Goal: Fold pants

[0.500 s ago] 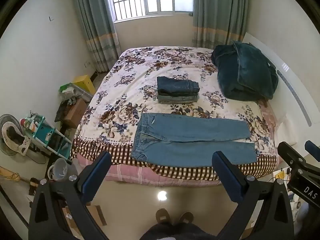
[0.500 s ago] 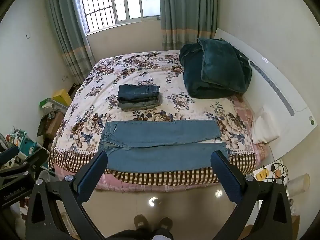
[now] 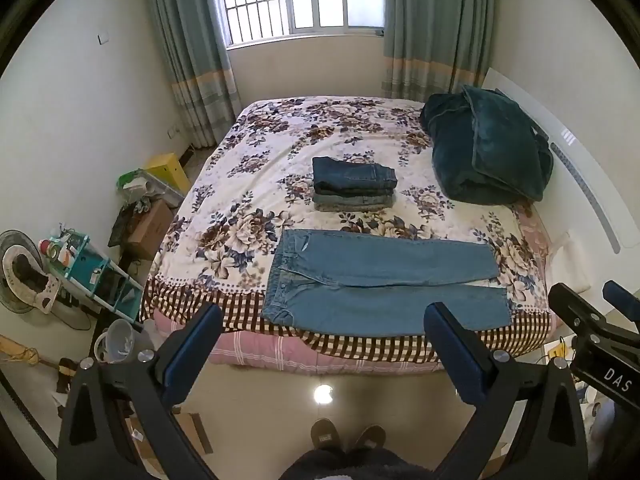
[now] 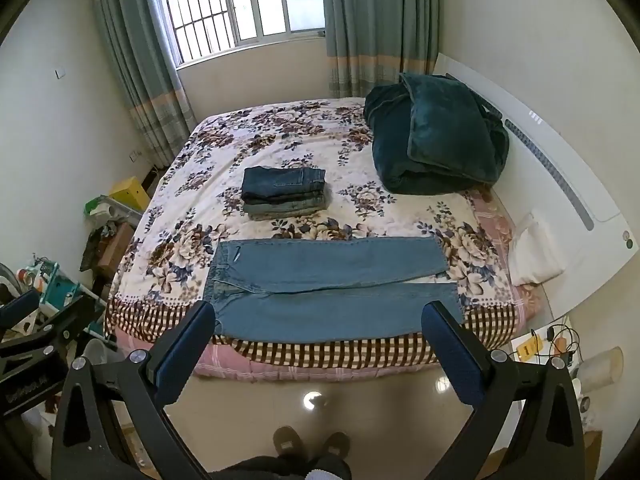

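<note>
Left gripper [image 3: 322, 354] jaws wide, nothing between them, held over the glossy floor short of the bed. Right gripper [image 4: 318, 350] same: spread wide, empty. Light-blue denim pants [image 3: 380, 284] lie flat along the near edge of the floral-quilted bed [image 3: 260, 184], waistband at 9 o'clock, legs toward 3. Stack of folded dark jeans [image 3: 354, 188] at 12 o'clock beyond them; dark teal plush blanket heap [image 3: 486, 156] at 2 o'clock.

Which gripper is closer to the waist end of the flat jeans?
Left. The left gripper hangs off the bed opposite the light blue jeans' waist; the right gripper faces the legs.
</note>
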Action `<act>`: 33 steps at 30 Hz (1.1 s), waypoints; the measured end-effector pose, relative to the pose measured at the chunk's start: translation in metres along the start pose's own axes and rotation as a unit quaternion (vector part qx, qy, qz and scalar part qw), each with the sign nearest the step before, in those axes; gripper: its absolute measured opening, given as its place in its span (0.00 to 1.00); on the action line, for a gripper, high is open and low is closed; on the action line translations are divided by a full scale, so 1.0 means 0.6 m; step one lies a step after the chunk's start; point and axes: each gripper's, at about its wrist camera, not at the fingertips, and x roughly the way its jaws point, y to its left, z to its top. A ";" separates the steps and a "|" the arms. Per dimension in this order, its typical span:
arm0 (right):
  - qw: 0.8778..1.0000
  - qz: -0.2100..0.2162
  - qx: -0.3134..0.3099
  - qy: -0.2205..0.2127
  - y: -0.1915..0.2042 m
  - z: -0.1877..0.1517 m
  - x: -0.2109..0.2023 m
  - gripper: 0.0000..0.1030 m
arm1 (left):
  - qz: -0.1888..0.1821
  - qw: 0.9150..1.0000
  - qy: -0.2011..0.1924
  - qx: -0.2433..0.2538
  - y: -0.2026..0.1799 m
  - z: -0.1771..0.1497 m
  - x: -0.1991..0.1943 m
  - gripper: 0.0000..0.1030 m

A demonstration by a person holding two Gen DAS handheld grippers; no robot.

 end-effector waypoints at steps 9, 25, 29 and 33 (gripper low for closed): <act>1.000 0.002 0.000 -0.001 -0.006 -0.003 0.000 1.00 | -0.001 1.000 -0.007 -0.001 -0.001 0.009 -0.019 1.00; 1.000 0.002 -0.001 -0.004 -0.014 0.007 -0.014 1.00 | -0.002 1.000 -0.012 -0.001 -0.006 0.013 -0.025 1.00; 1.000 0.002 -0.005 -0.006 -0.017 0.013 -0.020 1.00 | -0.002 1.000 -0.013 -0.001 -0.007 0.011 -0.025 1.00; 1.000 0.001 -0.006 -0.007 -0.016 0.014 -0.023 1.00 | -0.001 1.000 -0.014 -0.001 -0.008 0.011 -0.025 1.00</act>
